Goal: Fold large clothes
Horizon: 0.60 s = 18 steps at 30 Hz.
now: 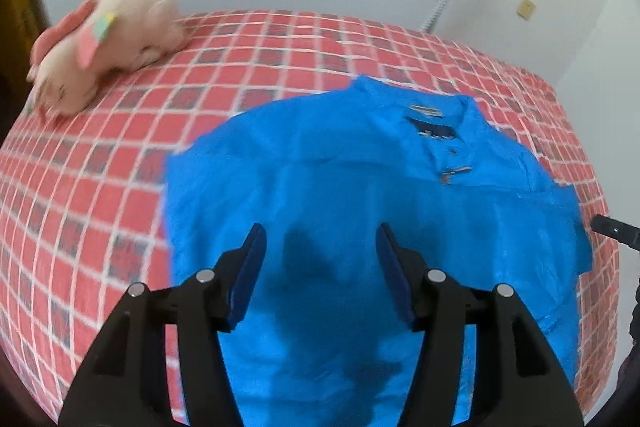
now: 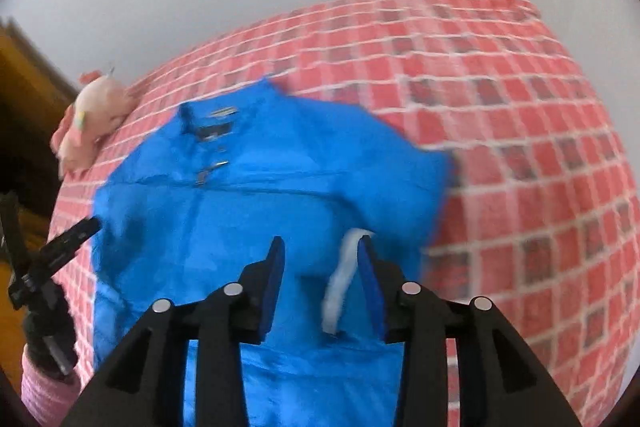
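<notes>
The main risk is that the folded-in sides of the blue polo shirt [image 1: 360, 211] slip open again, since neither claw grips any cloth and the fabric looks light and smooth. The shirt lies collar-away on the red checked bedspread [image 1: 100, 187], front up, directly beneath both tools. The left gripper [image 1: 322, 235] hangs over its middle, jaws apart and empty. The right gripper [image 2: 320, 247] hovers over the shirt's right side, jaws parted, with a white strip [image 2: 340, 283] against one pad.
</notes>
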Motion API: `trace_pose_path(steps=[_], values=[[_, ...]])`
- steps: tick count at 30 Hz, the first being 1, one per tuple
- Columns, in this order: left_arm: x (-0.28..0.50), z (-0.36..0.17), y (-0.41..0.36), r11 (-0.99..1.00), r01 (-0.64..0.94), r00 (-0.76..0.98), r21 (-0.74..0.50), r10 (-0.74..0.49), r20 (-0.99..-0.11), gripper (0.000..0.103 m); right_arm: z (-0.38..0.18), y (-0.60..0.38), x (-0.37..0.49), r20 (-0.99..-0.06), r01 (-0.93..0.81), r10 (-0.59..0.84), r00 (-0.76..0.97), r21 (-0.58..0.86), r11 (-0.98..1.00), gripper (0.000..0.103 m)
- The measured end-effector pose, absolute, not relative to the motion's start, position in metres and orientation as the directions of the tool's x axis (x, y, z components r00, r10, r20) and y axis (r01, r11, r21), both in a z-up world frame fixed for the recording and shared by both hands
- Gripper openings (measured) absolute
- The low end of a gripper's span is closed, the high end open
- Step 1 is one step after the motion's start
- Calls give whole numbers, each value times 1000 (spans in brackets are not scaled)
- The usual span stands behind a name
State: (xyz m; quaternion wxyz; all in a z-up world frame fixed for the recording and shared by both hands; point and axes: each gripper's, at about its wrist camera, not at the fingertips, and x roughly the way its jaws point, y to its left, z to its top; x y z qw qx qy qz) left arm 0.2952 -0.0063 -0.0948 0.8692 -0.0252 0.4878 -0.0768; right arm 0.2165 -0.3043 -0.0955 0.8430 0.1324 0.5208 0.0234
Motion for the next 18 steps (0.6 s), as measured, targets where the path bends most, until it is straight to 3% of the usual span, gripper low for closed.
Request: trace_pose_path(steps=[6, 9, 18], values=[[322, -131, -32, 988, 128, 436, -90, -137, -889, 57, -142, -282, 247, -921, 103, 137, 365, 186, 977, 37], [326, -145, -26, 984, 139, 414, -110, -159, -896, 58, -162, -287, 250, -916, 105, 168, 363, 220, 970, 36], [294, -109, -31, 985, 151, 479, -81, -145, -866, 56, -119, -291, 215, -860, 64, 273, 431, 331, 941, 37]])
